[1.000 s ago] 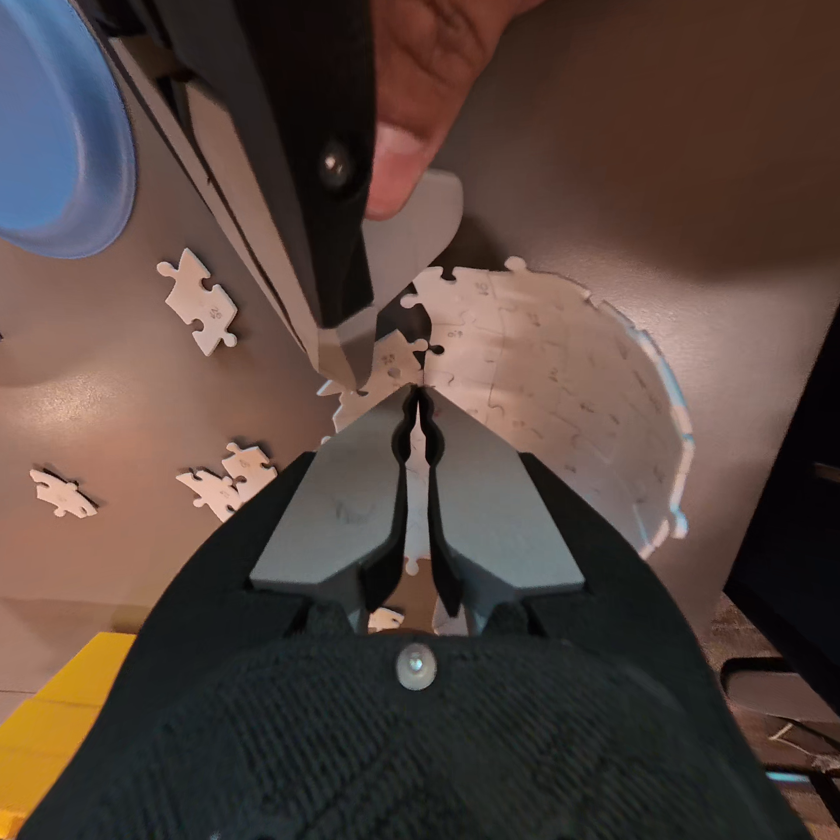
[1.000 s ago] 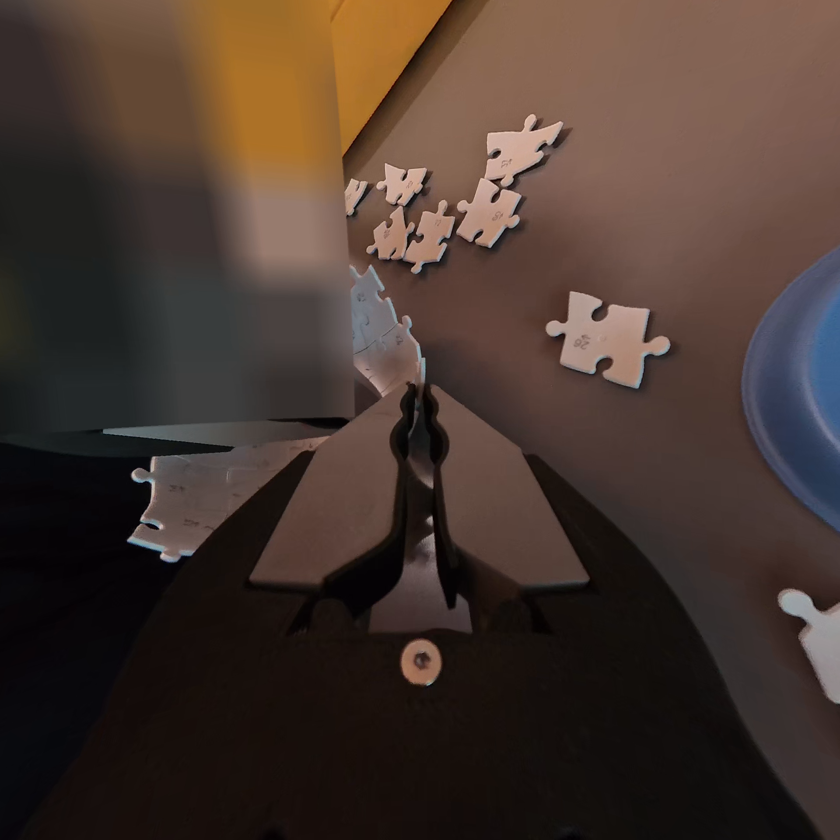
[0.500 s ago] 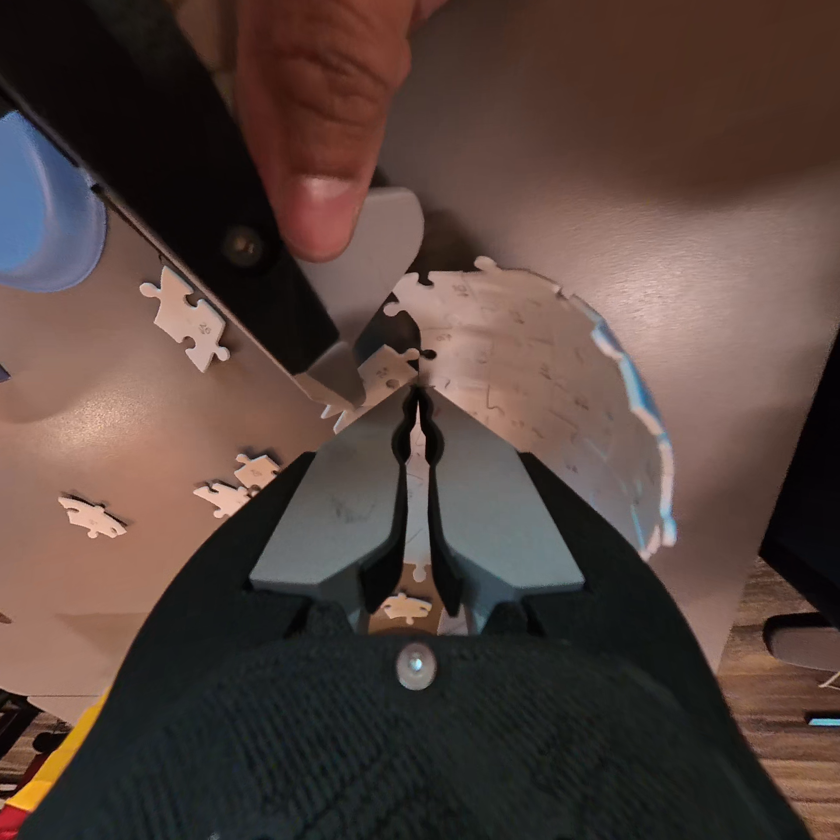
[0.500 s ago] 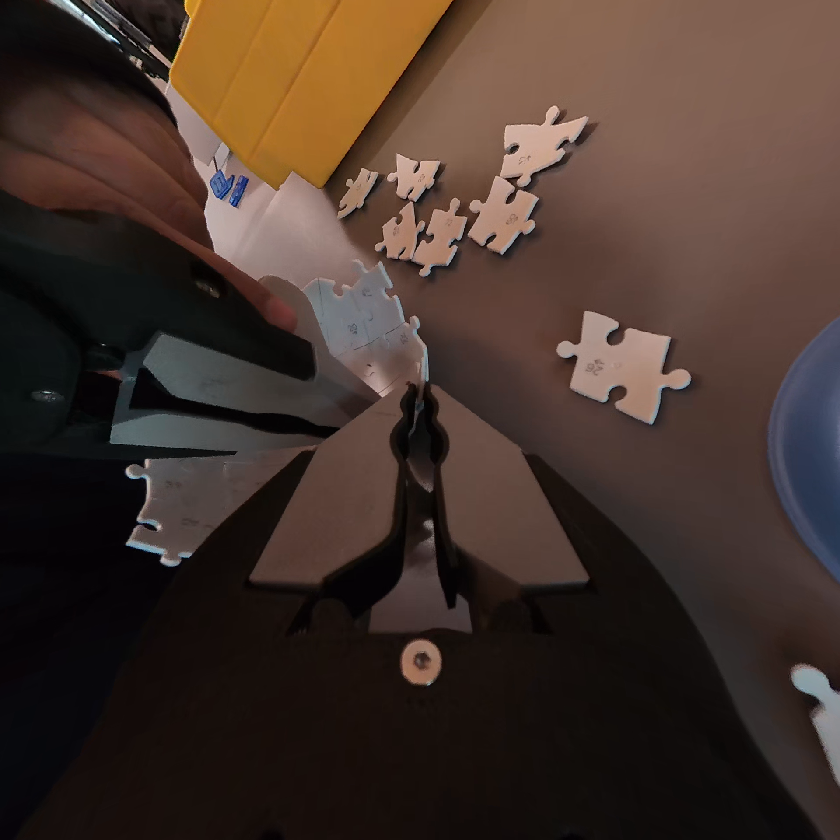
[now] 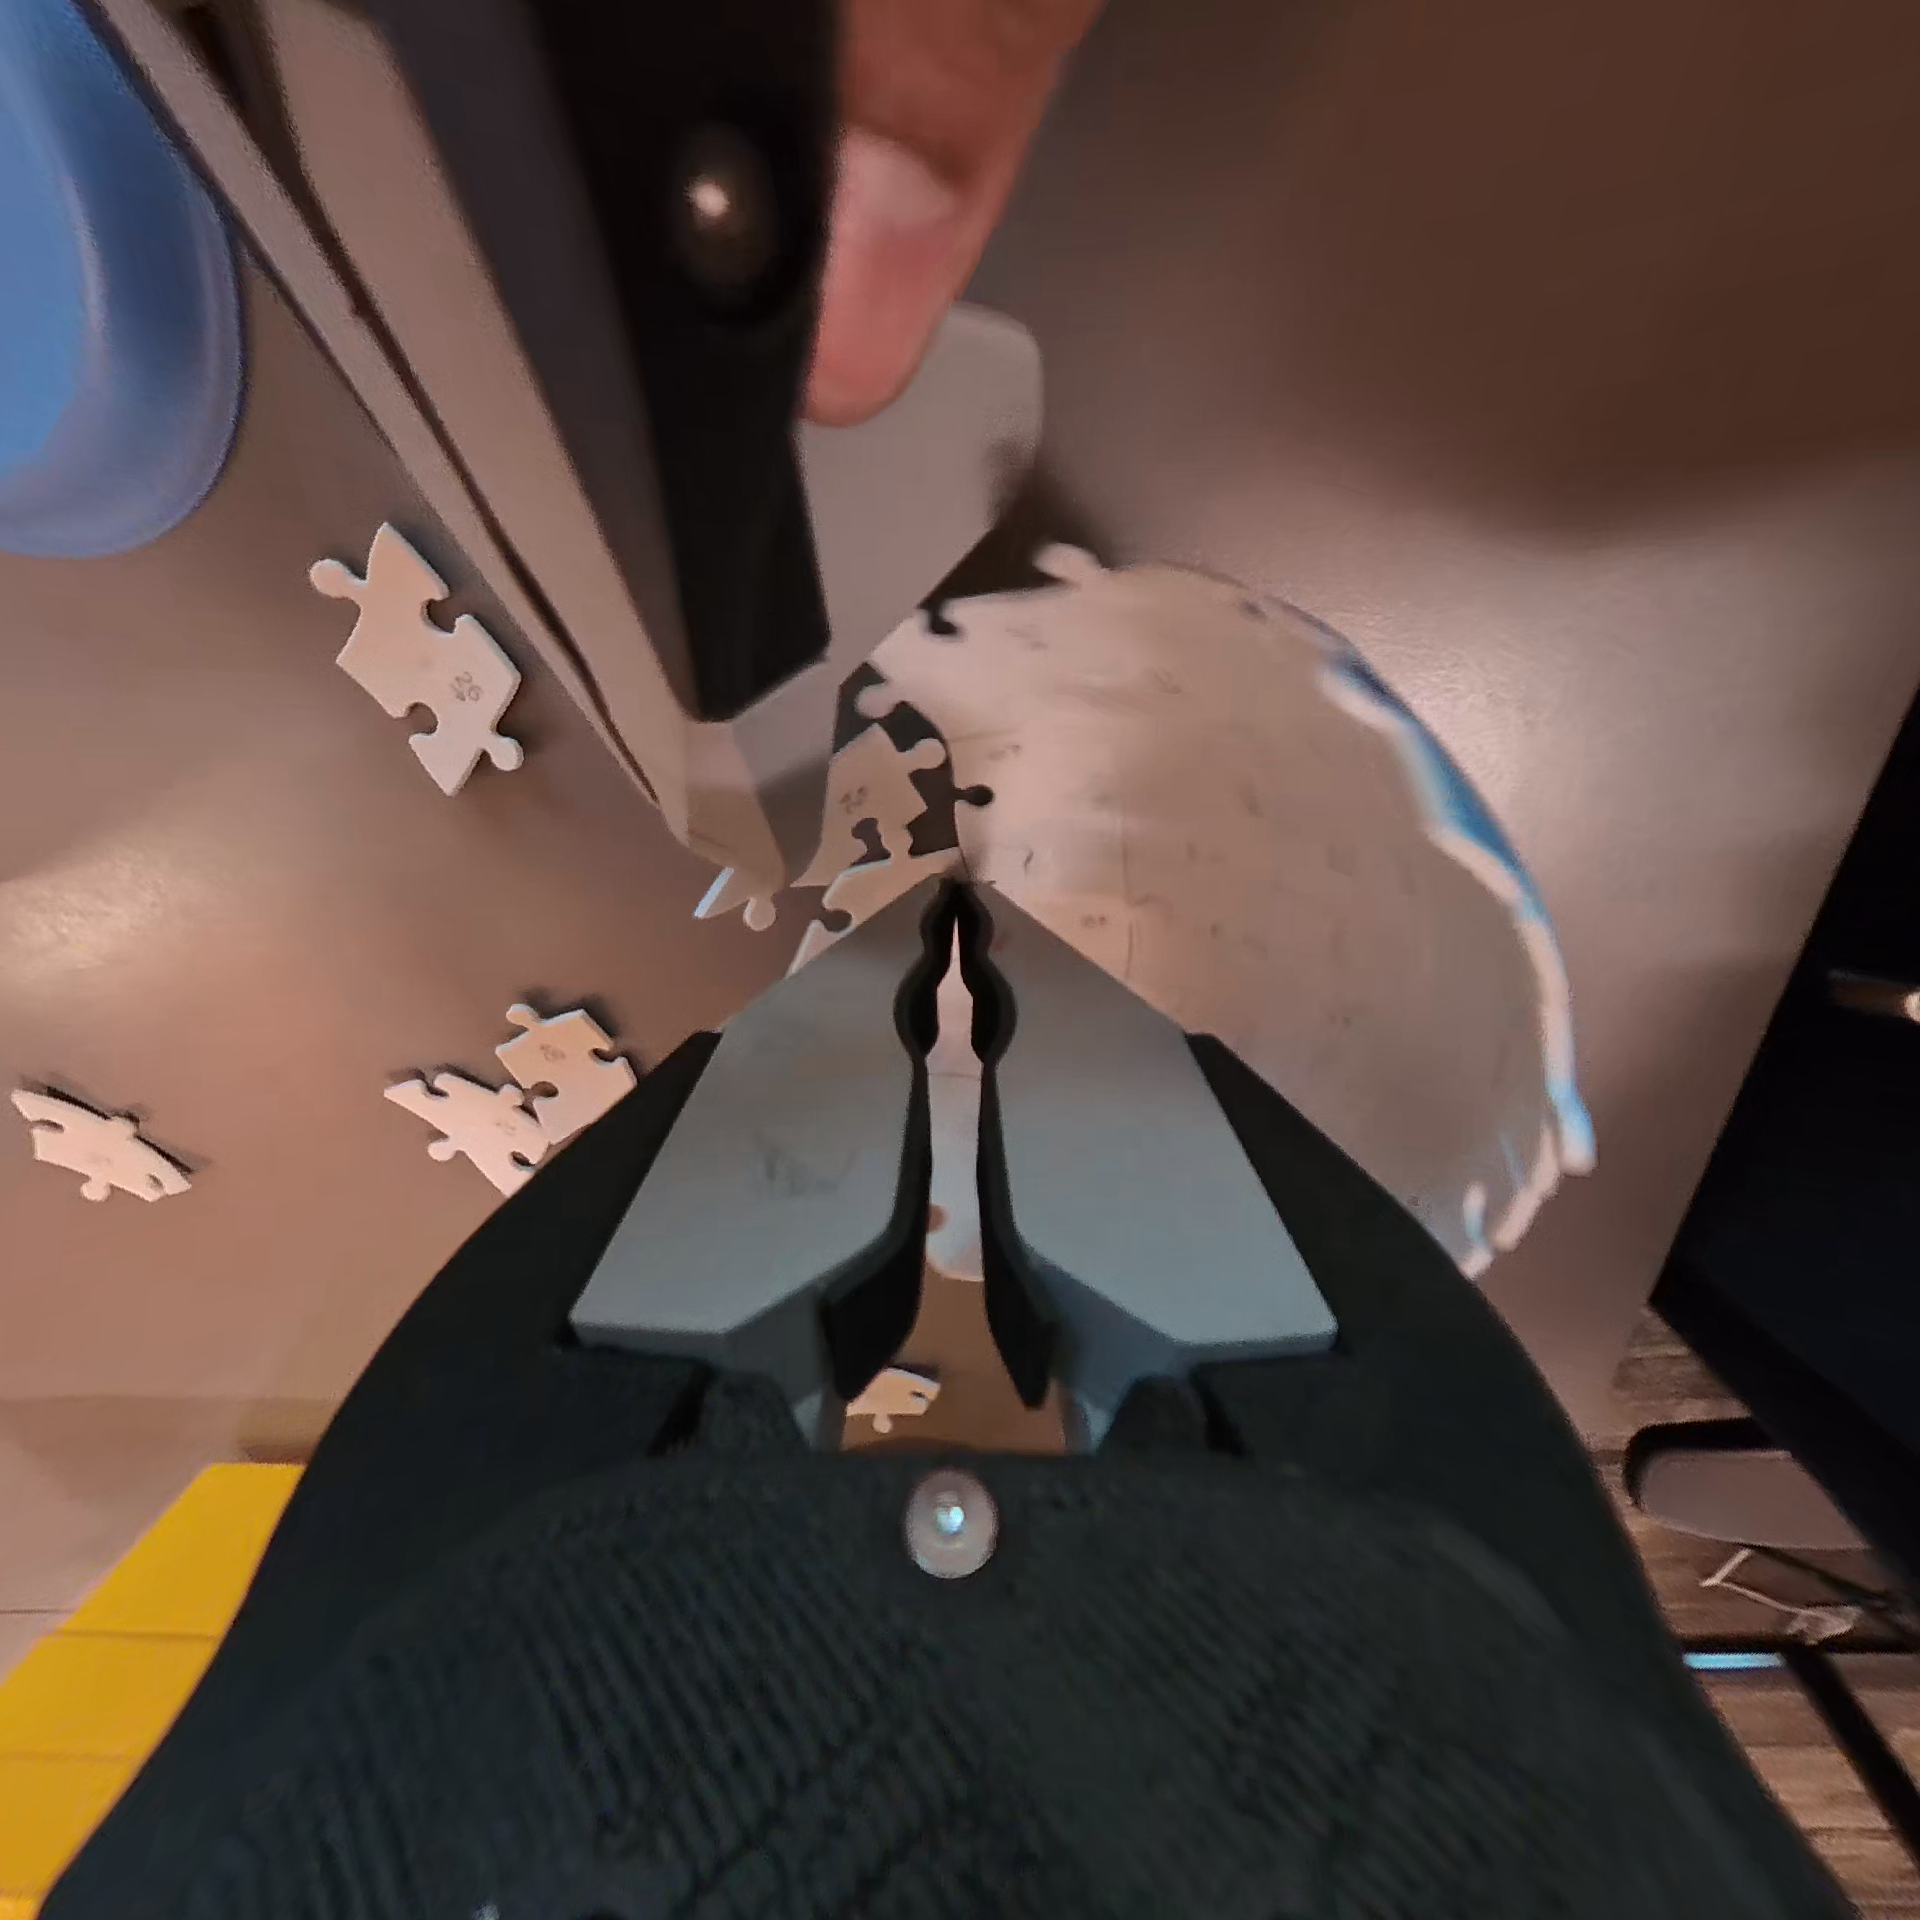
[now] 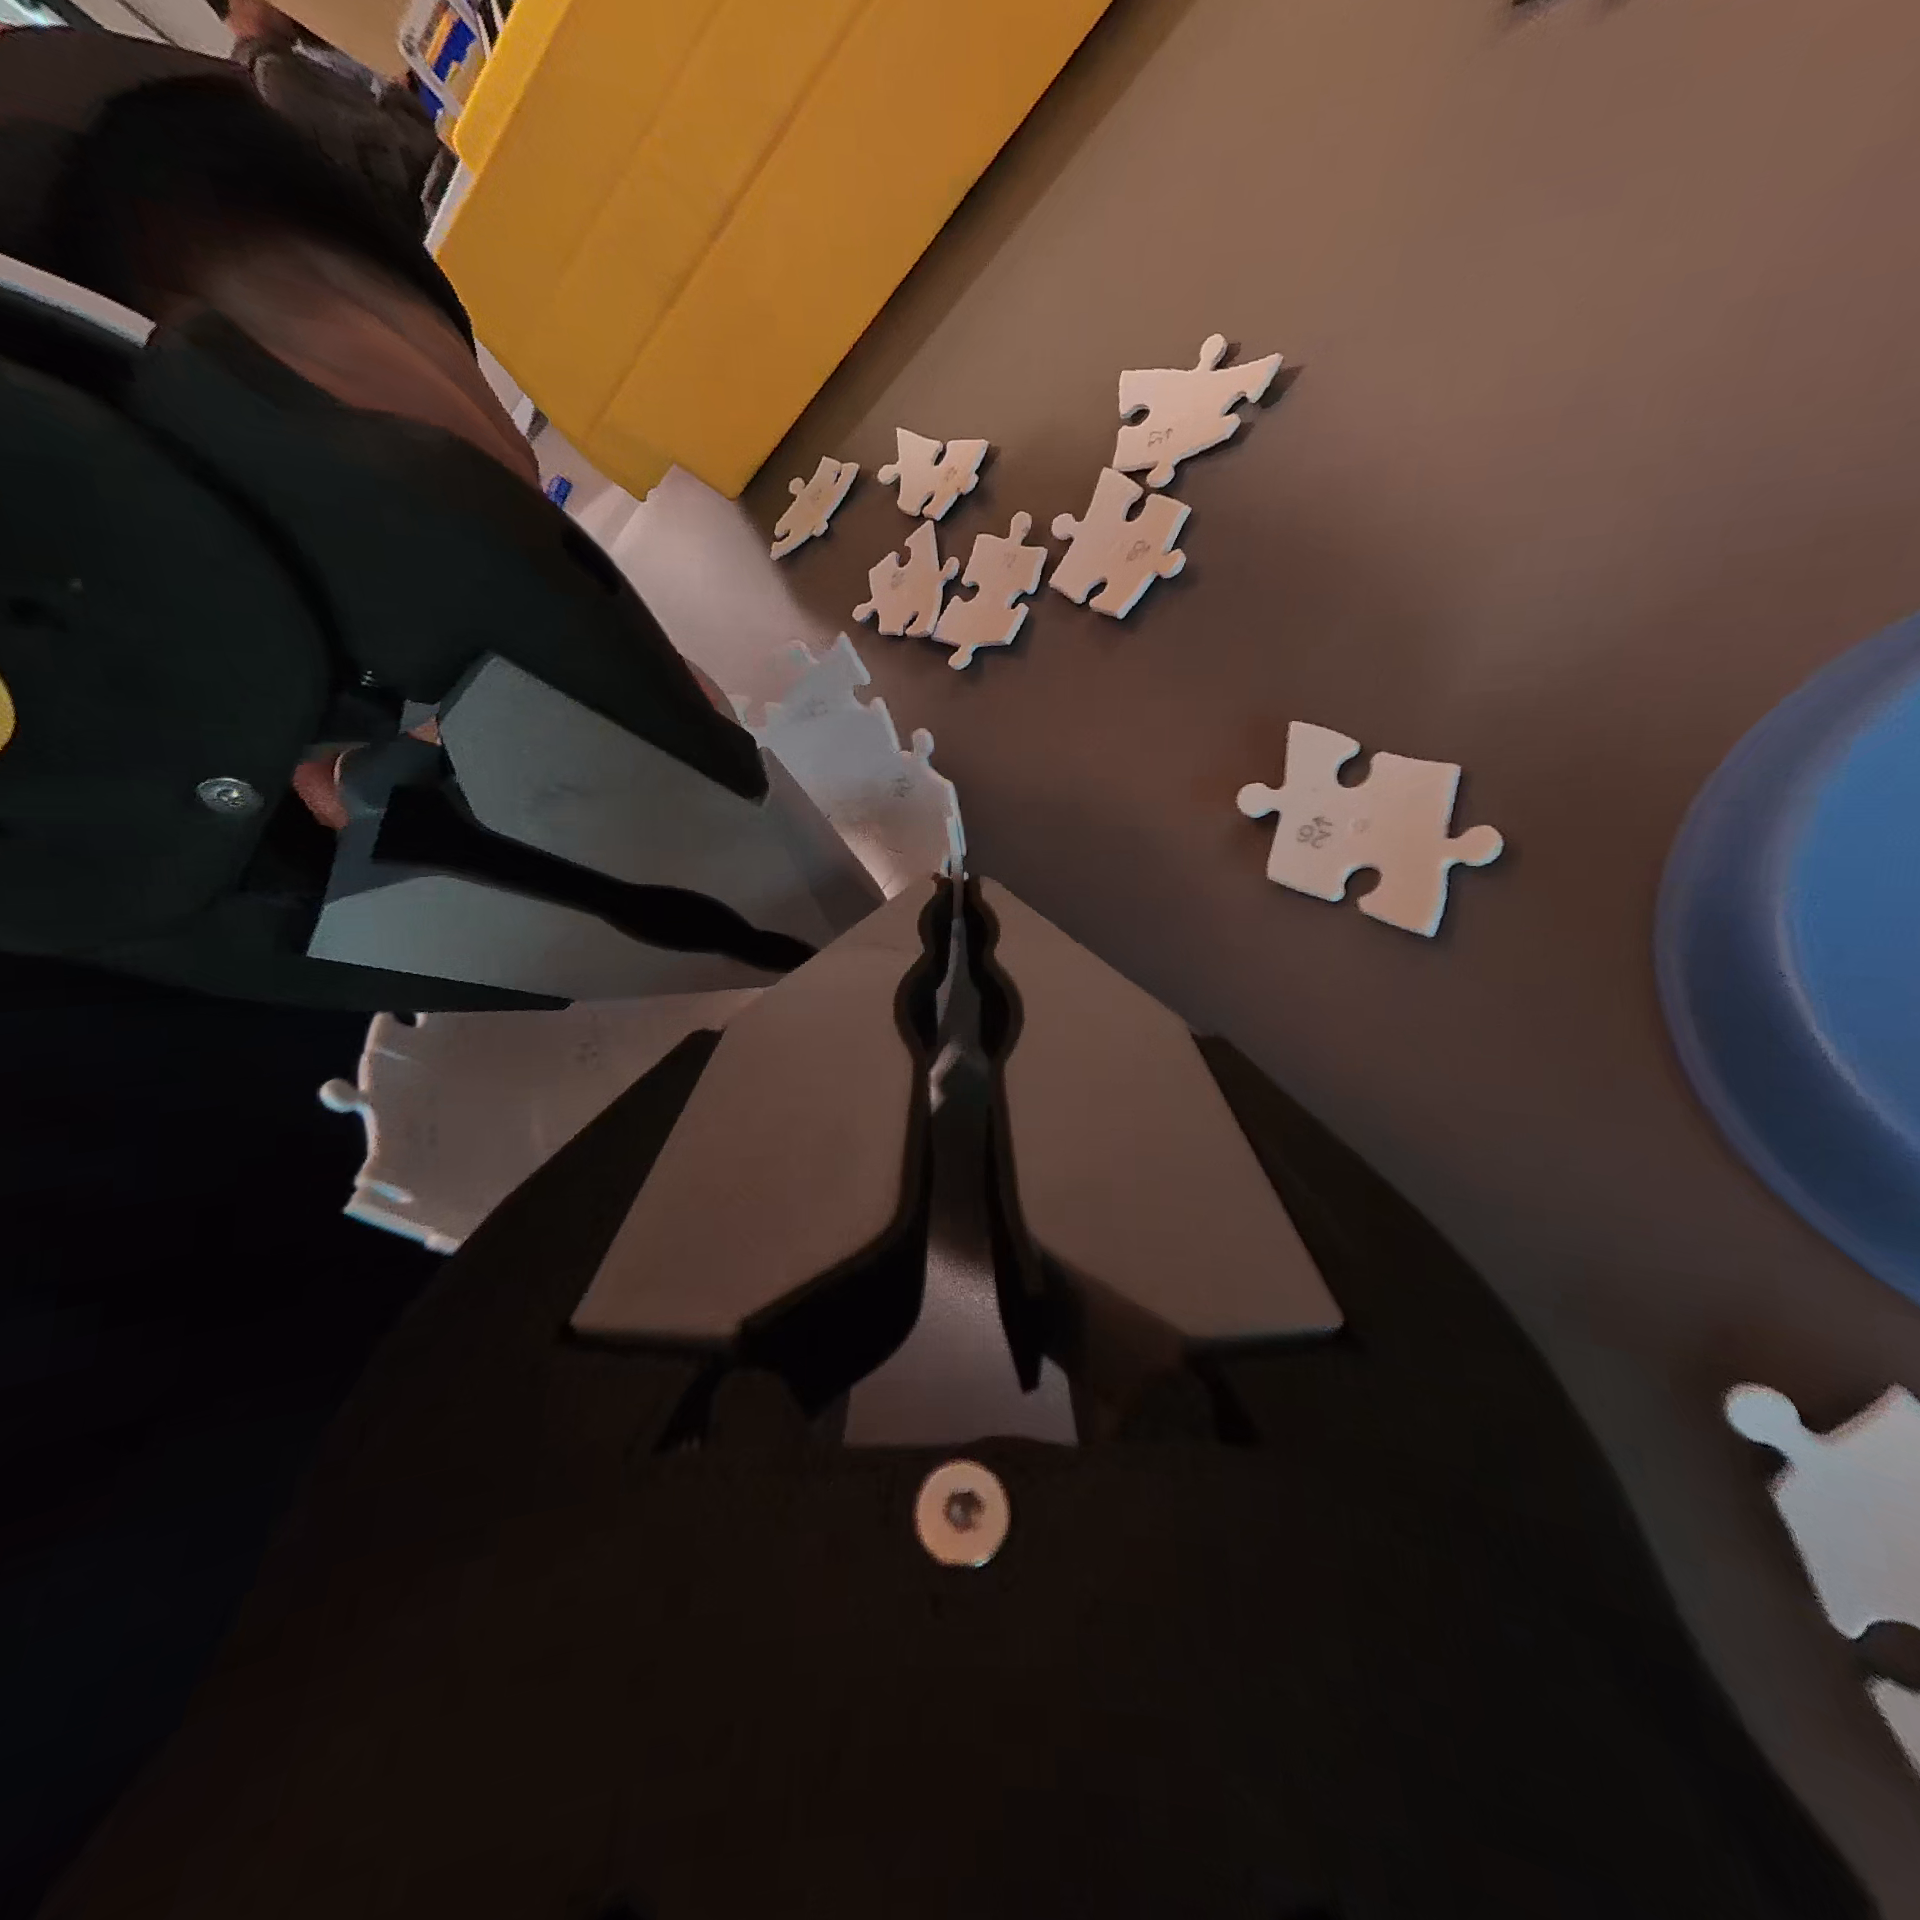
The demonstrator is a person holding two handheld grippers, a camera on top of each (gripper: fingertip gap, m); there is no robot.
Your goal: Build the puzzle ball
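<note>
The shell [image 5: 1226,862], a half-built bowl of interlocked white pieces with a blue outer face, is held up just ahead of the left gripper [image 5: 958,896]. That gripper's jaws are drawn nearly together and appear to pinch the shell's rim at their tips. The right gripper [image 6: 954,883] is likewise closed to a sliver on a single piece [image 5: 871,805], which is held at the rim gap just left of the left gripper's tips; in the left wrist view its knobs look close to the sockets but not seated.

The shell is judged light, thin and rigid piece by piece, yet weak at its joints: a squeeze across the curve or a twist could pop seams open. It is best gripped at the edge, over one seated piece, as is done now. The piece is small, flat and smooth, so it could pivot between the fingers; a hold near its middle, clear of the knobs, would leave the mating edge free.

On the worktop [image 6: 1455,312], loose pieces lie farther out: one [image 5: 426,660] to the left of the left gripper, a cluster [image 6: 997,540] ahead of the right gripper. A blue dish [image 6: 1829,935] sits at the right gripper's right, a yellow box [image 6: 748,208] far ahead to its left.
</note>
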